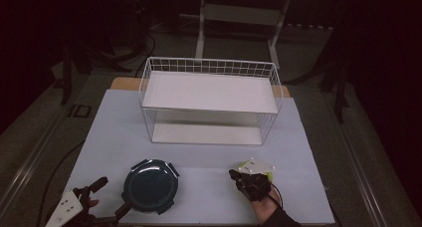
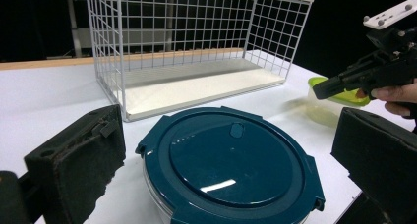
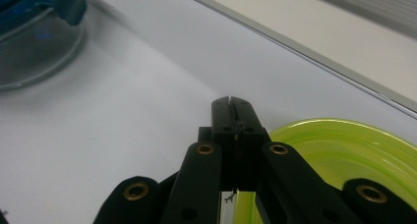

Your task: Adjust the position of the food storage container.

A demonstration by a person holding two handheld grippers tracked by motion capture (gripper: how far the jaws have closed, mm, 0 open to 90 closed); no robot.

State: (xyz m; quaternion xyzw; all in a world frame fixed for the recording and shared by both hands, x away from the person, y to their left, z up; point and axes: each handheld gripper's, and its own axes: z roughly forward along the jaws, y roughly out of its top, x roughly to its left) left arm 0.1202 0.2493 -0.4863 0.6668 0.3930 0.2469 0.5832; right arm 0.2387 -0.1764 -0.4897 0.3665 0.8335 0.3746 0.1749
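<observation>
Judging by how things lie, the work has barely begun: the two-tier wire rack [image 1: 209, 100] at twelve o'clock on the tabletop [image 1: 109, 132] holds nothing, and both containers sit on the tabletop in front of it. One round container with a dark blue lid [image 1: 150, 185] sits at seven o'clock, and the left gripper [image 1: 102, 199] has its jaws spread wide on either side of it without touching. One smaller container with a lime-green lid [image 2: 337, 94] sits at five o'clock, with the right gripper [image 1: 244, 176] over it, jaws pressed together above the lid, gripping nothing. Left to do, I judge: grasp each container and set it on a rack shelf. Count: two containers, one rack, two grippers.
</observation>
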